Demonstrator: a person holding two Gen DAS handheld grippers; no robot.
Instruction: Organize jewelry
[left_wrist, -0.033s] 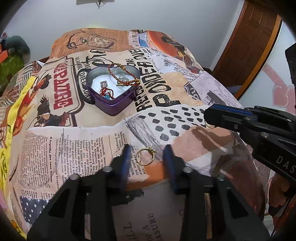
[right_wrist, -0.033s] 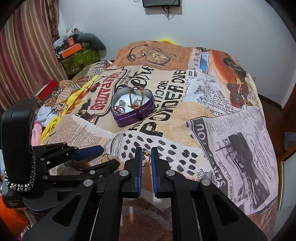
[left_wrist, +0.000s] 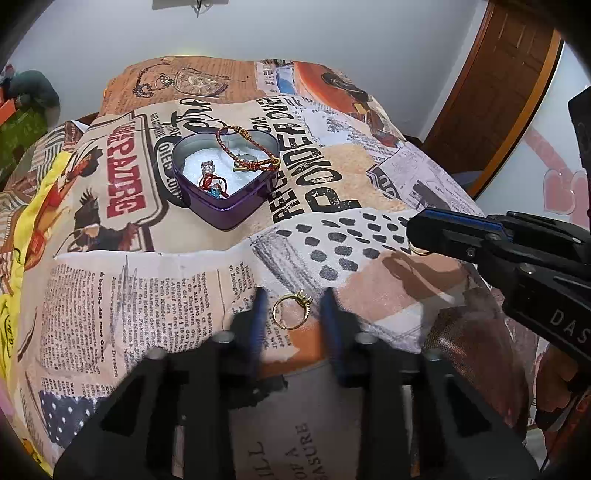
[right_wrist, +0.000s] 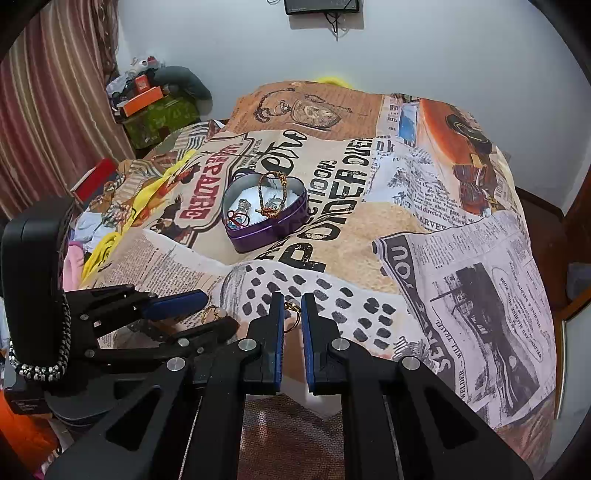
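Observation:
A purple heart-shaped tin (left_wrist: 221, 206) sits mid-bed, also in the right wrist view (right_wrist: 266, 229). It holds small jewelry, and a red-gold braided bracelet (left_wrist: 243, 151) drapes over its rim. A gold ring (left_wrist: 291, 310) lies on the bed cover between the fingers of my open left gripper (left_wrist: 293, 310); the ring also shows in the right wrist view (right_wrist: 210, 314). My right gripper (right_wrist: 291, 306) is nearly closed around a second gold ring (right_wrist: 291, 315), which peeks out below its tips in the left wrist view (left_wrist: 419, 251). Whether the pads touch it is unclear.
The bed is covered by a newspaper-print cloth (right_wrist: 461, 280). Clutter, boxes and a curtain (right_wrist: 55, 110) stand at the left. A wooden door (left_wrist: 498, 92) is at the right. The bed's front edge lies just below both grippers.

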